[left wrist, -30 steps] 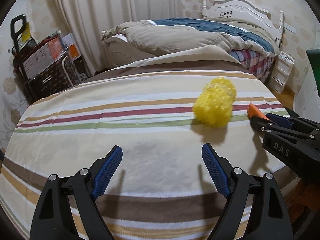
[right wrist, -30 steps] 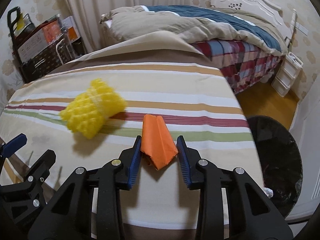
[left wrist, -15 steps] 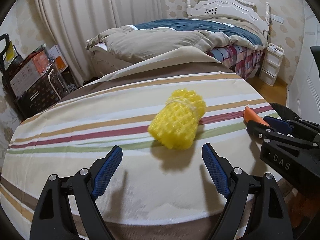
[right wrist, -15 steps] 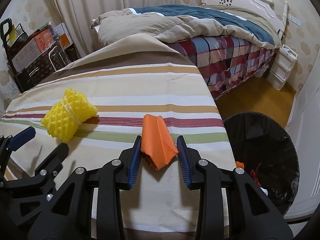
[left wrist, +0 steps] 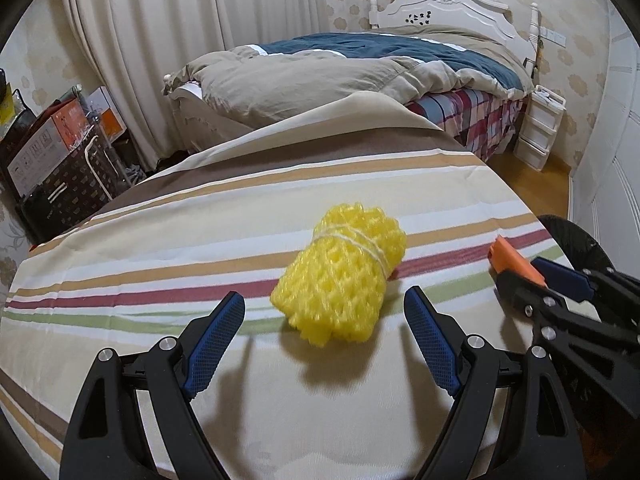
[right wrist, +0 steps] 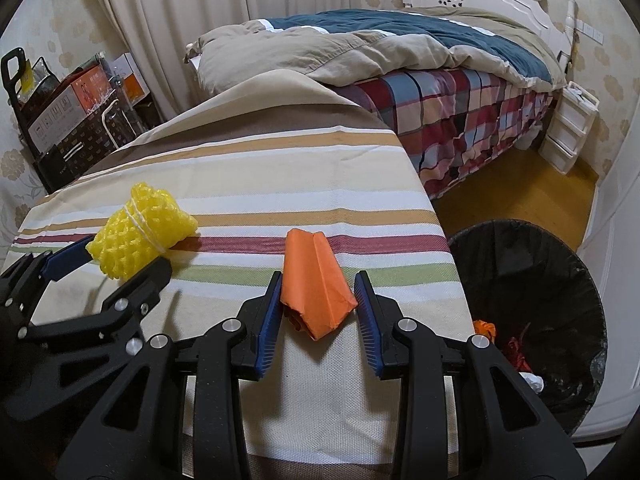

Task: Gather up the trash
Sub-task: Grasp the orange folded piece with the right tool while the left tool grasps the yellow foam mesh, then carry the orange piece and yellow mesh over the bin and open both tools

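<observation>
A yellow foam net roll point(left wrist: 340, 276) tied with white string lies on the striped tablecloth point(left wrist: 200, 240). My left gripper point(left wrist: 324, 300) is open just in front of it, the near end of the roll reaching between the blue pads without touching them. My right gripper point(right wrist: 318, 280) is shut on a folded orange paper point(right wrist: 316, 280), held over the table's right edge. The left wrist view shows the orange paper point(left wrist: 510, 256) and the right gripper point(left wrist: 520, 268) at its right side. The right wrist view has the yellow roll point(right wrist: 140, 236) and the left gripper point(right wrist: 124, 256) at its left.
A black-lined trash bin point(right wrist: 560, 264) holding orange and white scraps stands on the wooden floor, right of the table. Behind the table is a bed point(right wrist: 400, 52) with a beige and blue duvet. Boxes and a trolley point(right wrist: 60, 112) stand at the far left, white drawers point(right wrist: 568, 128) at the far right.
My left gripper has moved toward the yellow roll, which went from far right of its jaws to centred between them. The right gripper shifted toward the bin early on, still holding the orange paper.
</observation>
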Action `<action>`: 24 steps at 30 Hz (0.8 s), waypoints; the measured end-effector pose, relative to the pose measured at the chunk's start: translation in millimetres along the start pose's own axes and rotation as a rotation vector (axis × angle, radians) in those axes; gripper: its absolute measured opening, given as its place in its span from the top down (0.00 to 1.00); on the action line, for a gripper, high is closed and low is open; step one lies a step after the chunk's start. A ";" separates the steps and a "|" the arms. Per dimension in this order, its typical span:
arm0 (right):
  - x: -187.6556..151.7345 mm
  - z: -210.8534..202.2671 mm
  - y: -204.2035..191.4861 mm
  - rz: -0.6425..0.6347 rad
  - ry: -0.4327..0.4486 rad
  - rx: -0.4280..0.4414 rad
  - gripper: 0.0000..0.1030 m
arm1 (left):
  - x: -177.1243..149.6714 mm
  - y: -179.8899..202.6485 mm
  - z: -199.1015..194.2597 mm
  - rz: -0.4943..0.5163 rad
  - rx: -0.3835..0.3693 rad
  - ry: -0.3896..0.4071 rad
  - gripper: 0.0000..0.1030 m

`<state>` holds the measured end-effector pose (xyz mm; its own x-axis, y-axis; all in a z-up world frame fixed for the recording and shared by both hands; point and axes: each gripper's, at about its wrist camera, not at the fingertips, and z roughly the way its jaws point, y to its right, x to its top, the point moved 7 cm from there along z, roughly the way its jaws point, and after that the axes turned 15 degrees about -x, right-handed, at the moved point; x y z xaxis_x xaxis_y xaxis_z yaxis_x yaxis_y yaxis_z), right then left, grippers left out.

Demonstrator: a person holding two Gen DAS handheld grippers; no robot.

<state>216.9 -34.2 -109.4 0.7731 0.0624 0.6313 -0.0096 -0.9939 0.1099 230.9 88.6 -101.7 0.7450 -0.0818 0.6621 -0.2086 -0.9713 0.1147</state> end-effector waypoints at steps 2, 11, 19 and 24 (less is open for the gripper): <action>0.0 0.0 0.0 0.000 0.000 0.000 0.66 | 1.6 -2.1 2.3 -0.010 -0.004 -0.002 0.21; 0.2 0.3 -0.3 -0.003 0.000 -0.003 0.66 | 3.8 -11.6 9.7 -0.062 -0.038 -0.025 0.22; 0.4 0.2 -0.6 -0.005 0.000 -0.006 0.66 | -2.3 -7.4 11.7 -0.047 -0.074 -0.050 0.54; -0.7 -0.5 -1.2 -0.011 0.001 -0.013 0.66 | -7.0 -5.6 5.2 -0.033 -0.066 -0.044 0.54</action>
<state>216.1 -33.1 -109.6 0.7724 0.0733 0.6309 -0.0096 -0.9919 0.1269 230.1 93.5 -110.8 0.7786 -0.0613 0.6245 -0.2239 -0.9569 0.1852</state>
